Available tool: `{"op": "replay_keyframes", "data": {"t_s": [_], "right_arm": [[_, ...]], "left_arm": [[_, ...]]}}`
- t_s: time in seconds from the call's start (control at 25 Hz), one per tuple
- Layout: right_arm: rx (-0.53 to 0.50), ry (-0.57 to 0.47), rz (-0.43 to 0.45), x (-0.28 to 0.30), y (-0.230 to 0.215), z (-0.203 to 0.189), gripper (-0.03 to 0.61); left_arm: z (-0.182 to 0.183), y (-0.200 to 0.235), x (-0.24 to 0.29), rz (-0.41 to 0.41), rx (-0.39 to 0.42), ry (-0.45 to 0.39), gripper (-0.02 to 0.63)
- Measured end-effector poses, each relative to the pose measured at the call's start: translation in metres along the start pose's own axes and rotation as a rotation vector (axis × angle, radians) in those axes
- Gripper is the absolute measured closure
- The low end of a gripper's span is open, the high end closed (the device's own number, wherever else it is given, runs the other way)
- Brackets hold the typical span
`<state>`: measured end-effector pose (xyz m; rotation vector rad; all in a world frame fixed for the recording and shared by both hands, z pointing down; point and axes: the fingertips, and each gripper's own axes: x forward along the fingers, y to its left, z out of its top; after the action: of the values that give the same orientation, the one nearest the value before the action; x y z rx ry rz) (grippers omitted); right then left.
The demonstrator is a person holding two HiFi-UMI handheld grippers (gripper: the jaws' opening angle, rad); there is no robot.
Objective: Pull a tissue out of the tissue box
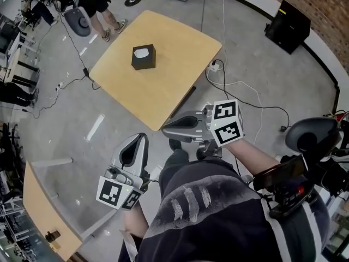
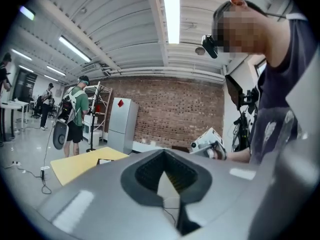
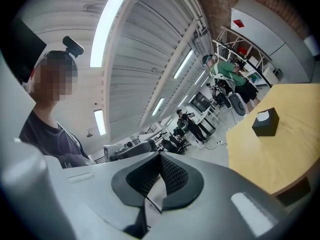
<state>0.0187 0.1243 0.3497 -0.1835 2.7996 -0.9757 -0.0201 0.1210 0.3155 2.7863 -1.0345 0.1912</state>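
A black tissue box [image 1: 143, 57] with a white tissue showing at its top stands on the light wooden table [image 1: 174, 53], well ahead of both grippers. My left gripper [image 1: 143, 139] is low at the left, off the table, with its jaws together and nothing between them. My right gripper [image 1: 165, 129] hovers just short of the table's near corner, also shut and empty. In the right gripper view the tissue box [image 3: 265, 122] sits far off on the table [image 3: 280, 154]. The left gripper view shows only the table's edge [image 2: 75, 168] beyond its closed tips [image 2: 165, 152].
A person in a green top [image 1: 92, 1] stands beyond the table at the back left. Cables and a power strip [image 1: 215, 66] lie on the floor to the table's right. A black case [image 1: 289, 18] stands at the back right, and another table [image 1: 43, 212] at the lower left.
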Motion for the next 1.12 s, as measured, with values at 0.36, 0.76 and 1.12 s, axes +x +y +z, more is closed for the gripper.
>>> {"op": "replay_keyframes", "data": {"t_s": [0.36,0.76,1.12], "right_arm": [[0.010,-0.005,-0.163,0.013,-0.053,0.038,0.580],[0.012,0.109,-0.308,0.050,-0.103,0.043,0.580],[-0.060,0.191,-0.429,0.086,-0.139,0.060,0.580]], "left_arm": [[0.014,0.068,0.040,-0.071,-0.036,-0.012,0.614],[0.002,0.146,0.056,-0.107,-0.079,0.016,0.614],[-0.018,0.208,0.076,-0.164,-0.109,0.051,0.614]]}}
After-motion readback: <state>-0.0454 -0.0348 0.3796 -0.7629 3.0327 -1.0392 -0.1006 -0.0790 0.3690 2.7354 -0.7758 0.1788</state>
